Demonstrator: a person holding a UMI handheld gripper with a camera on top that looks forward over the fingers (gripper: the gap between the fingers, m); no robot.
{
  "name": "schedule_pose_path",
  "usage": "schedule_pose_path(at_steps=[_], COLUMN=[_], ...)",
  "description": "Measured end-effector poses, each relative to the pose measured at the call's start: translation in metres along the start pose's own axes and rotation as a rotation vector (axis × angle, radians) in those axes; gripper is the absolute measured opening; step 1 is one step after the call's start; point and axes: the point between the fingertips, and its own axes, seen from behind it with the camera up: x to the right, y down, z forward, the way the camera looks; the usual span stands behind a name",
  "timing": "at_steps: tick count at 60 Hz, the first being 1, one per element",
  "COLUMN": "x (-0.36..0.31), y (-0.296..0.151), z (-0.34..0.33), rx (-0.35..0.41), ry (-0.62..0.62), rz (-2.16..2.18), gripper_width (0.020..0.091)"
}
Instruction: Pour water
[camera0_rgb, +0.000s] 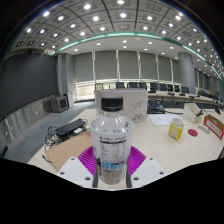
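Observation:
A clear plastic water bottle (111, 140) with a white cap and a printed label stands upright between my fingers, held above the table. My gripper (111, 160) is shut on the bottle, its magenta pads (87, 158) pressing against both sides of the label. The bottle hides the fingertips and whatever lies directly behind it.
A pale table (150, 142) stretches beyond the bottle. On it lie a yellow cup (176, 130), a red and white box (213, 125), a white sheet (161, 119) and a brown board (66, 148). A black device (68, 128) sits further left. Office desks and monitors stand behind.

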Motion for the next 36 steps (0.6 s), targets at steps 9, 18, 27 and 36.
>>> schedule_pose_path(at_steps=[9, 18, 27, 36], x=[0.026, 0.062, 0.113, 0.155], y=[-0.075, -0.136, -0.172, -0.174], z=[0.017, 0.051, 0.091, 0.128], rx=[0.076, 0.118, 0.122, 0.094], ry=[-0.042, -0.143, -0.254, -0.34], rz=[0.178, 0.501, 0.936, 1.275], gripper_width=[0.0373, 0.0371, 0.037, 0.037])
